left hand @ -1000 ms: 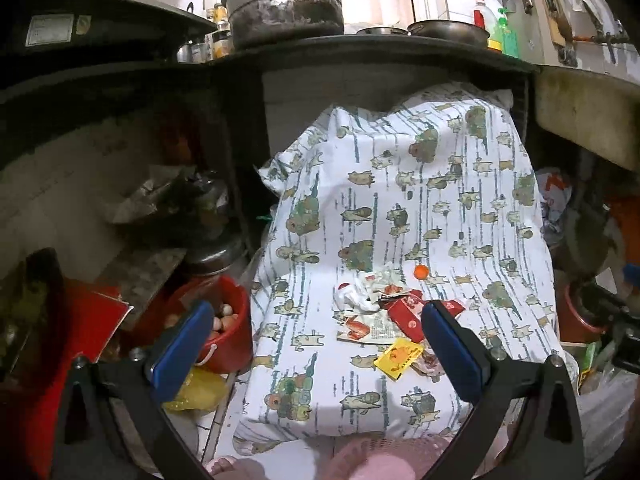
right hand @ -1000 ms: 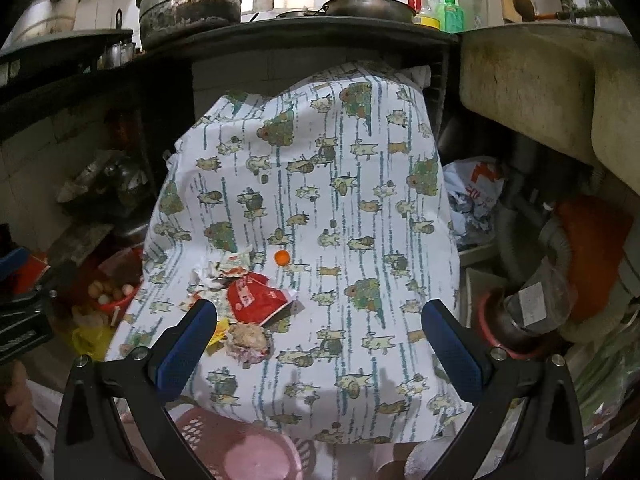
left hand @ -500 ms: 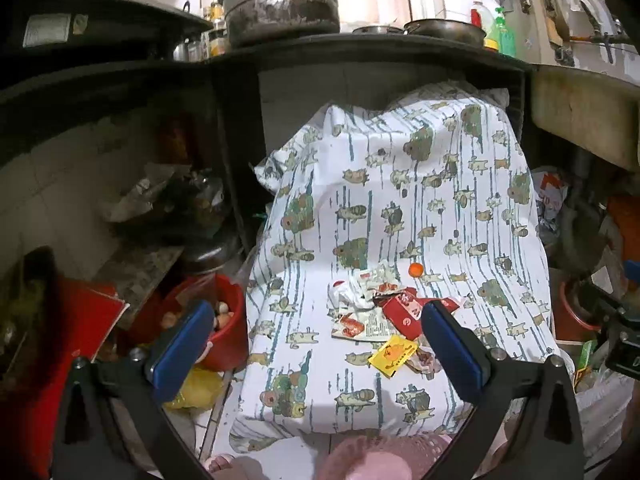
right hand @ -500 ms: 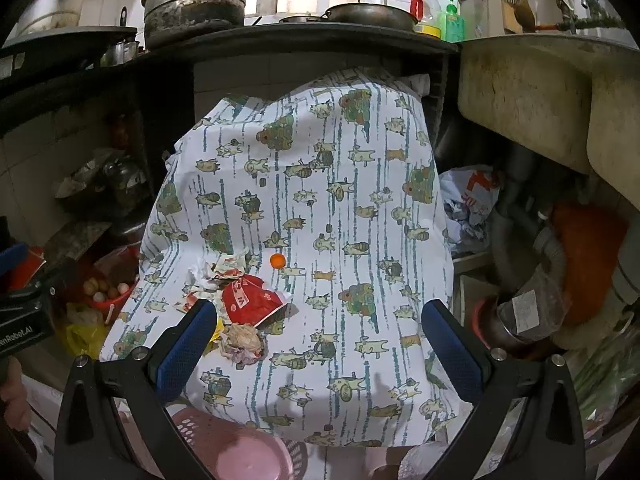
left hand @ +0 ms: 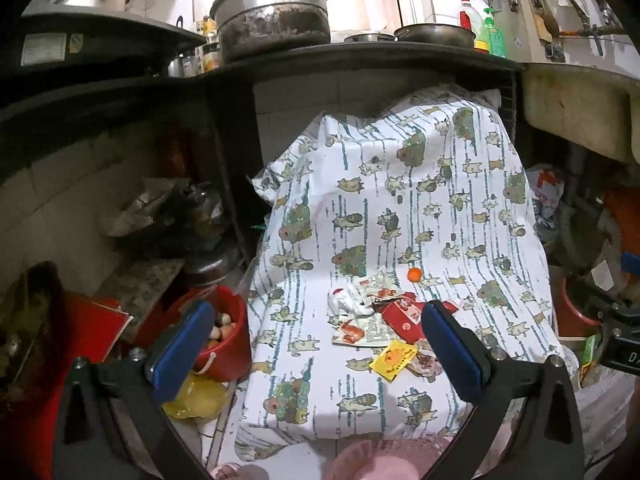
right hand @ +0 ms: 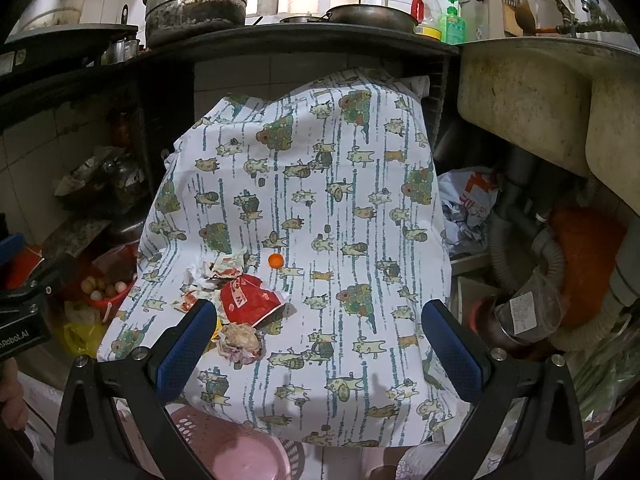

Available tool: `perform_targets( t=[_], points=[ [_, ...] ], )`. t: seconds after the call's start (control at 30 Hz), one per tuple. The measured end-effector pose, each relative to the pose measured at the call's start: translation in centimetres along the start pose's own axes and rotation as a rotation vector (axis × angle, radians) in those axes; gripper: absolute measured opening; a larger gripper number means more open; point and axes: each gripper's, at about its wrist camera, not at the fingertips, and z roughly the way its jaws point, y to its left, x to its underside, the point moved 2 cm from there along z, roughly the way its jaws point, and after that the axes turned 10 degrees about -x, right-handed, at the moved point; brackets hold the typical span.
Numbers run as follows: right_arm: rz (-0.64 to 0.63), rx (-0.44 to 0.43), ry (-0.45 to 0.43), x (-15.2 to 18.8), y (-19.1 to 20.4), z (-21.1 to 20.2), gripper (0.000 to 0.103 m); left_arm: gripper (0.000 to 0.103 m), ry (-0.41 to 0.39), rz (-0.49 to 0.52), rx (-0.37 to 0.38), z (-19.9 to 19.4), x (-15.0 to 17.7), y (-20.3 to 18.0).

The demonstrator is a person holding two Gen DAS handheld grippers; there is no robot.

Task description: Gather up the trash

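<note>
Hovering over a cloth-draped surface, both grippers empty. Left gripper (left hand: pixel 318 346) spread wide, nothing between the blue pads; right gripper (right hand: pixel 320 344) likewise wide apart and holding nothing.

Containers, left to right. Red bucket (left hand: pixel 230 354) on the floor left of the cloth, holding what look like eggs or small round produce, brown and pale; cannot tell which. Yellow plastic bag (left hand: pixel 196 396) just near of the bucket, contents hidden. On the far dark counter, a large blackened metal pot (left hand: pixel 274 26), lid on, inside not visible. Right of it a shallow pan (right hand: pixel 370 14), then a clear bottle with red cap (right hand: pixel 426 10) and a green soap bottle (right hand: pixel 454 24). Pink perforated basket (right hand: pixel 236 450) at the near edge below the cloth, partly hidden by the grippers; what shows of its inside looks bare.

Trash sits in a cluster on the patterned cloth (right hand: pixel 340 200), near-left part of the surface. Crumpled white wrapper (left hand: pixel 348 304) at the far-left of the cluster. Flat printed packet (left hand: pixel 360 330) just near it. Red packet (right hand: pixel 250 300) in the middle, long axis running diagonally from far-left to near-right, torn end toward the right. Yellow packet (left hand: pixel 394 358) at the near side, lying flat, corner pointing near. Crumpled brownish wad (right hand: pixel 240 342) touching the red packet's near edge. Small orange ball (right hand: pixel 275 260) lies apart, just far-right of the cluster.
</note>
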Motion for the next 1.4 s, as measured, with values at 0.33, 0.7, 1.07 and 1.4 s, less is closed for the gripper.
perform_targets(
  t=[0.33, 0.7, 1.07, 1.4],
  points=[
    [0.002, -0.002, 0.009, 0.0, -0.3, 0.2, 0.103, 0.103, -0.003, -0.01, 0.02, -0.1, -0.3, 0.3],
    [-0.002, 0.004, 0.01, 0.1, -0.6, 0.1, 0.103, 0.103, -0.035, -0.008, 0.003, -0.7, 0.0, 0.2],
    [-0.031, 0.021, 0.007, 0.3, -0.1, 0.0, 0.103, 0.103, -0.004, -0.04, 0.02, 0.0, 0.1, 0.8],
    [-0.086, -0.043, -0.001, 0.4, 1.6, 0.0, 0.103, 0.103, 0.01, -0.065, 0.013, 0.4, 0.3, 1.3]
  ],
)
